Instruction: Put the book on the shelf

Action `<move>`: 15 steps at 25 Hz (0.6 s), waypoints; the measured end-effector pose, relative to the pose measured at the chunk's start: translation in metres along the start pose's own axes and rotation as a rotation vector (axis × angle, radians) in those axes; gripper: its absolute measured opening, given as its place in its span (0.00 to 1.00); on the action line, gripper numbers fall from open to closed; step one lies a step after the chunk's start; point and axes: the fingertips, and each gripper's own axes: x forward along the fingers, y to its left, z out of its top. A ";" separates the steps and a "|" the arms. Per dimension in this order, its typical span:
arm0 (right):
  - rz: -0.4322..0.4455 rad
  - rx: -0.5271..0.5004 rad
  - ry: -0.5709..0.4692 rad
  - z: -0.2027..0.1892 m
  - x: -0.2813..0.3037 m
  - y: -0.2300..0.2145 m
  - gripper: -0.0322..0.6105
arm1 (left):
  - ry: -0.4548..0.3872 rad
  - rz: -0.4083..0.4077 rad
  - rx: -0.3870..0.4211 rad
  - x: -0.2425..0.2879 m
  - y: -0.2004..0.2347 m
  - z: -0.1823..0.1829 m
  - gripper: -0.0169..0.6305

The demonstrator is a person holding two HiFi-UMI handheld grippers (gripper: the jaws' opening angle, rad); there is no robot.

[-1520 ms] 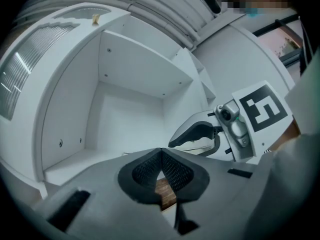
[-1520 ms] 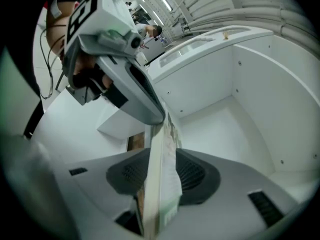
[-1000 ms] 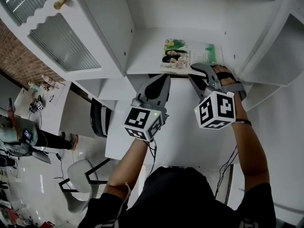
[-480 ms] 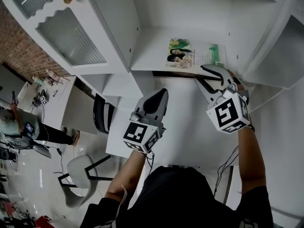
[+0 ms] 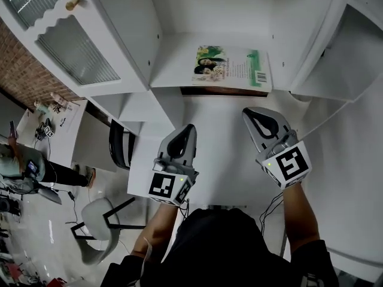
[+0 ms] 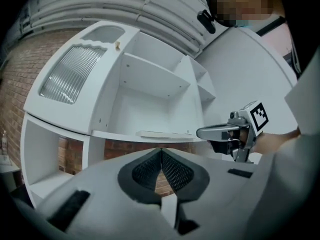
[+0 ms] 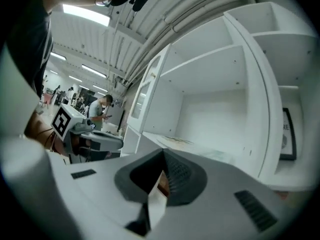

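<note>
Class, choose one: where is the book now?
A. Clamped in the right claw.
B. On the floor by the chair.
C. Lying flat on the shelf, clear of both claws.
C: the book lies flat on the shelf, apart from the shut left claw and the right claw, whose jaws have just closed on nothing.

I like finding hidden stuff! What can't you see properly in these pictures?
- Words on the book, head view: too small to read.
- The book's cover, left gripper view: seen edge-on, so only a thin strip shows.
- Framed sign, right gripper view: only a sliver shows past the shelf unit.
- Far-off person, right gripper view: too small to tell what they hold.
</note>
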 end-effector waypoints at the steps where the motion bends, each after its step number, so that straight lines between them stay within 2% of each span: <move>1: -0.010 0.018 -0.005 -0.004 -0.006 0.002 0.10 | -0.001 -0.002 -0.006 -0.002 -0.005 0.001 0.05; 5: -0.012 0.109 -0.038 -0.016 -0.022 0.018 0.10 | 0.002 -0.033 -0.020 -0.011 -0.025 -0.003 0.05; 10: 0.004 0.160 -0.078 -0.023 -0.035 0.043 0.10 | 0.035 -0.036 0.003 -0.023 -0.035 -0.022 0.05; 15: 0.049 0.214 -0.096 -0.034 -0.047 0.065 0.10 | 0.050 -0.053 -0.028 -0.034 -0.050 -0.029 0.05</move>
